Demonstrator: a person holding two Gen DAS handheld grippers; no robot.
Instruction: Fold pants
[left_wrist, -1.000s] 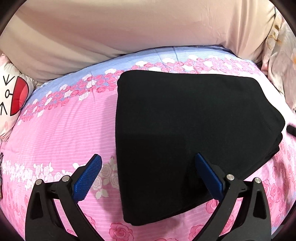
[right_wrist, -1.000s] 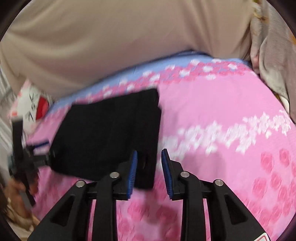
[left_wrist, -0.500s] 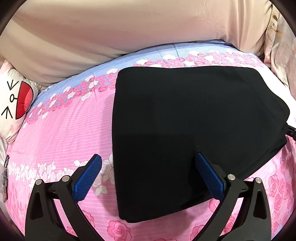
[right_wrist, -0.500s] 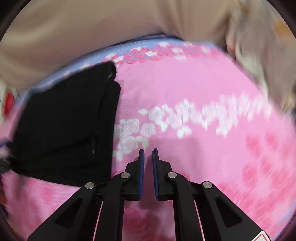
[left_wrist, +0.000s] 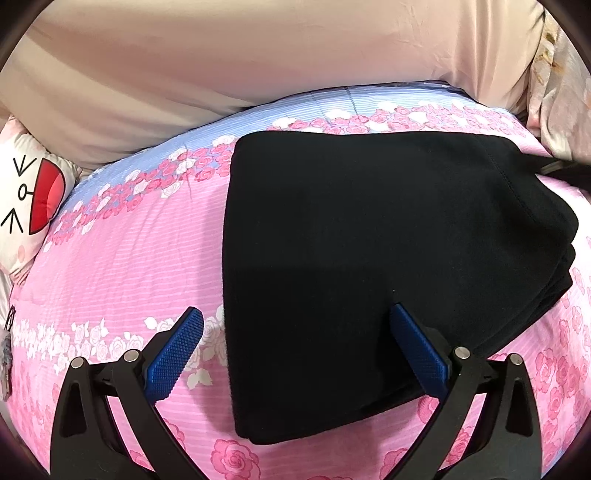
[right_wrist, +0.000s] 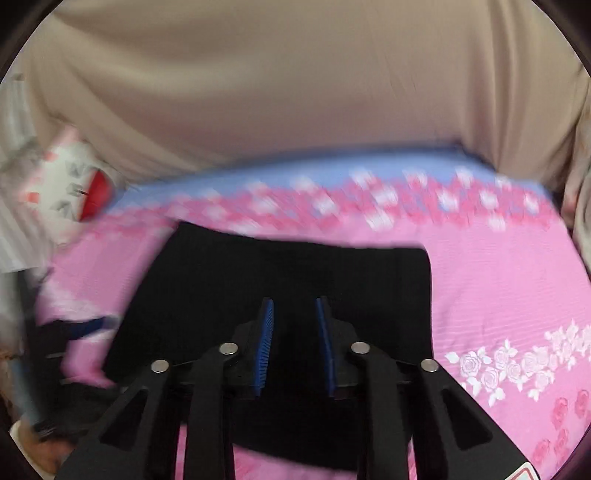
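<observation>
Where roses spread, one folded pants (left_wrist: 369, 258) bundle, two parted grippers: left gripper (left_wrist: 295, 350), right gripper (right_wrist: 294, 343)

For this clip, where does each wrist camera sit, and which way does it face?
Left wrist: on the left gripper, looking along its wide-open blue-padded fingers at the folded black pants on the pink floral bedsheet.
Right wrist: on the right gripper, fingers slightly apart over the same pants; blurred.
Shared: pants, bedsheet, beige curtain, cartoon-face pillow.

Folded black pants (left_wrist: 369, 266) lie on the pink floral bedsheet (left_wrist: 122, 266); left gripper (left_wrist: 295, 332) jaws spread wide, apparently above them.
</observation>
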